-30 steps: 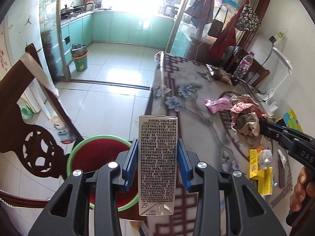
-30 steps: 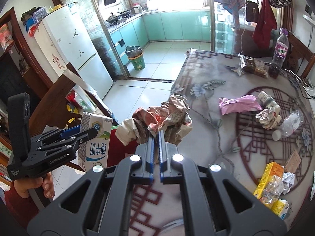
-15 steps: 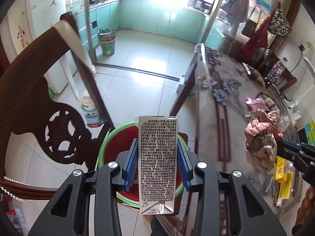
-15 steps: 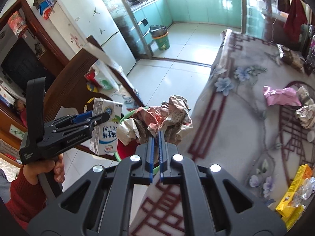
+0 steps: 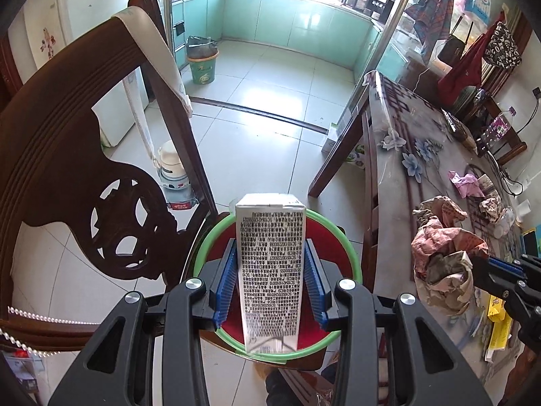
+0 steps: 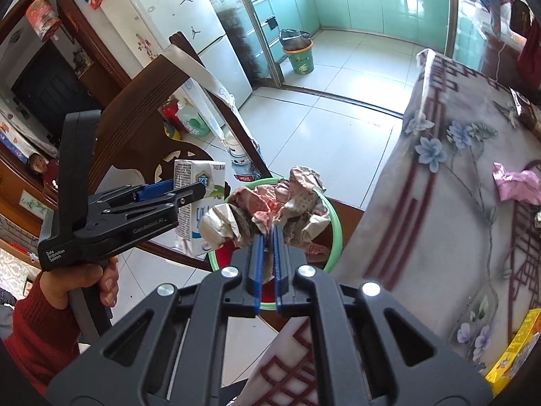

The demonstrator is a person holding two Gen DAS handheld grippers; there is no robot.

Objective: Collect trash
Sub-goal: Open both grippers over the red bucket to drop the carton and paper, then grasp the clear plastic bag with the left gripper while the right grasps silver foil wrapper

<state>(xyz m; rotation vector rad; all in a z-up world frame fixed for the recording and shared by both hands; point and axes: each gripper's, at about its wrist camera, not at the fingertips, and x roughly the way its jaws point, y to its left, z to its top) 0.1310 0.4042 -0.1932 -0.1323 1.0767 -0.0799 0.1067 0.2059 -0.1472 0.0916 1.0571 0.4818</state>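
Both tongs have swung off the table over the green-rimmed red bin (image 5: 351, 257): left gripper (image 5: 272, 287) clamps the white milk carton (image 5: 270, 270), right gripper (image 6: 267, 247) pinches crumpled brown paper (image 6: 270, 203) at the bin's 3 o'clock, needing release.

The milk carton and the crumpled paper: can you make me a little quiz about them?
1. True or false: the left gripper holds the milk carton.
2. What does the right gripper hold? A) bottle B) crumpled paper C) pink wrapper
3. Fill in: below both grippers sits a red bin with a ____ rim.

Key: 1 true. 2 B. 3 green.
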